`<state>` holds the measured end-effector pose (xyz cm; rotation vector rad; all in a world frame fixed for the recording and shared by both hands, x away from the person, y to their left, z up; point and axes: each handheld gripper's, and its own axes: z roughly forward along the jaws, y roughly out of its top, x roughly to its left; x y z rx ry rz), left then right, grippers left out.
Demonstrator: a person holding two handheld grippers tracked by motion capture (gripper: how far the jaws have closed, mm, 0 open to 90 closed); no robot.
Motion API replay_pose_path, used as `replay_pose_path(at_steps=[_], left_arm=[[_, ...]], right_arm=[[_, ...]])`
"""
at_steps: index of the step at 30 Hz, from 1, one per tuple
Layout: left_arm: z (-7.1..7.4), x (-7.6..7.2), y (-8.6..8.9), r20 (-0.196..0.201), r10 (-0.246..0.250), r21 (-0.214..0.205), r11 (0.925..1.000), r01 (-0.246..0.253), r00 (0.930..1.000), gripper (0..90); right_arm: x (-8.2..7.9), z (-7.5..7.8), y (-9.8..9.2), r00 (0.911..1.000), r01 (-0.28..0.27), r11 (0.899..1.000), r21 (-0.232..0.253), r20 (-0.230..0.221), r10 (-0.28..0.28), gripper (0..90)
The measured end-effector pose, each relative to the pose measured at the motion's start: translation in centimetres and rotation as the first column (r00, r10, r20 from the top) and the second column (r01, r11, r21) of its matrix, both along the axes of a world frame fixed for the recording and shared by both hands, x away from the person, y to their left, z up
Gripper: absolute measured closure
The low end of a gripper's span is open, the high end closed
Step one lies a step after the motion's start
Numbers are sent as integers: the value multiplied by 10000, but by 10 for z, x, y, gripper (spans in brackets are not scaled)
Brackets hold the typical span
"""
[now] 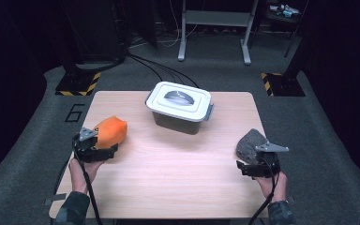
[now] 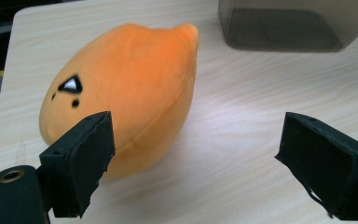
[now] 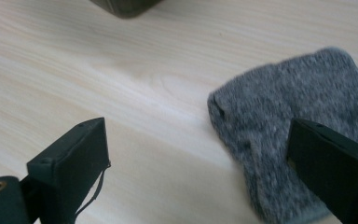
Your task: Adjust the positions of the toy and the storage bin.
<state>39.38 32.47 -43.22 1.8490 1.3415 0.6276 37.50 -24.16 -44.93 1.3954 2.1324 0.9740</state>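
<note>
On the near table [image 1: 168,183], both toys are left ungrasped: the orange plush [image 1: 110,131] by the spread left gripper [image 1: 93,152], the grey cloth [image 1: 251,143] by the spread right gripper [image 1: 255,166], the lidded bin [image 1: 180,107] unopened.

Orange plush [image 2: 126,93] and grey cloth [image 3: 284,126] lie on table [image 1: 168,173].

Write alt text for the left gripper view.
An orange plush toy with a small black eye mark lies on a light wooden table, just beyond the open black left tongs. The base of a dark translucent bin sits behind it.
</note>
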Motion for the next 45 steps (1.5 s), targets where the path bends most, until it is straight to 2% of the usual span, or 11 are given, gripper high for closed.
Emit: replay_pose_path(at_steps=[3,14,17,18,21,23,24,29,31,40,45], left_arm=[[-8,-9,3,48,163,19,9999,-163,9999,105],[-60,-34,13,-747,433,470,9981,-398,9963,107],[-72,-35,12,-1020,377,768,9966,-299,9941,108],[-77,-35,12,-1265,292,790,9967,-193,9915,107],[-87,-35,11,-1466,53,855,9963,73,9892,107],[-92,-36,11,-1513,-45,789,9967,166,9885,106],[-95,-37,10,-1280,35,882,9961,79,9918,106],[-98,-40,13,-894,62,677,9977,-1,9960,107],[-99,-41,14,-816,70,654,9979,-17,9966,107],[-100,-41,13,-726,57,666,9978,-9,9973,108],[-99,-41,14,-774,27,709,9975,28,9970,109]], right_arm=[[12,7,8,9998,-202,9998,52,78,201,58],[50,20,34,9968,-802,9960,395,-30,804,69],[60,23,40,9960,-890,9949,471,2,891,79],[63,25,42,9960,-887,9949,473,-24,889,80],[75,30,47,9952,-982,9941,470,12,983,88],[82,33,50,9951,-987,9941,443,28,987,97],[86,34,52,9945,-1046,9933,484,33,1046,97],[105,39,59,9939,-1103,9925,518,29,1103,119],[112,39,62,9940,-1080,9913,756,-70,1089,140],[144,42,72,9965,-834,9944,654,-10,836,353],[160,44,75,9980,-620,9942,874,-42,626,461]])
